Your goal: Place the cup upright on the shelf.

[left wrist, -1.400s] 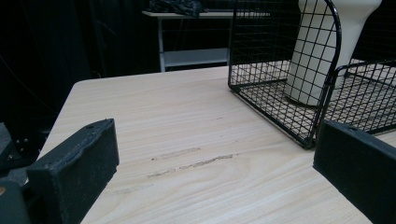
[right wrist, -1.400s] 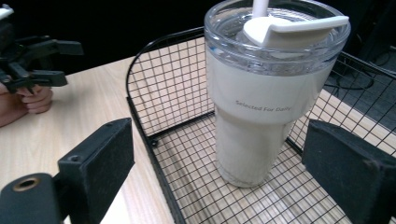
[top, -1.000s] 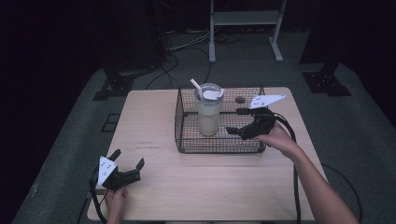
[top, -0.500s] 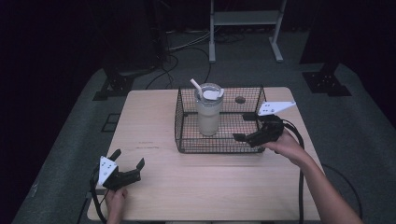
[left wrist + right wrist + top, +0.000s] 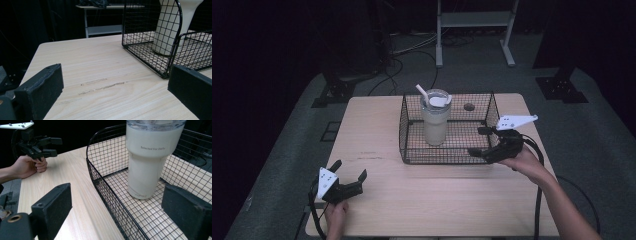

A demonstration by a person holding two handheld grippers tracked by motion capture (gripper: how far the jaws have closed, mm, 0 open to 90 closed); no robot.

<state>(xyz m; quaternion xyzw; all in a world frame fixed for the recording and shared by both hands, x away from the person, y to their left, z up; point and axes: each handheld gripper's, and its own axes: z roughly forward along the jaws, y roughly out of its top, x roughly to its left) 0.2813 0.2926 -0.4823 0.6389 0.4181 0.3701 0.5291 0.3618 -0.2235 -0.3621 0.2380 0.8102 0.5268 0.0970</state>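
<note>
Tumbler (image 5: 147, 162): smooth, cream, semi-gloss body with clear plastic lid. Basket (image 5: 105, 187): thin black wire mesh. Table (image 5: 100, 75): pale matt wood grain, lightly scuffed.

The cream tumbler (image 5: 147, 157), seen in the right gripper view standing inside the black wire basket (image 5: 110, 202), is carrying one readable line of small grey print, "Selected For Daily", running across the upper part of its body just below the clear lid. A second, fainter word is sitting low on the tumbler's narrow base near the basket floor; it is showing as pale raised lettering too small and low in contrast to read with certainty. No other lettering, number or sign is showing legibly in the three views.
</note>
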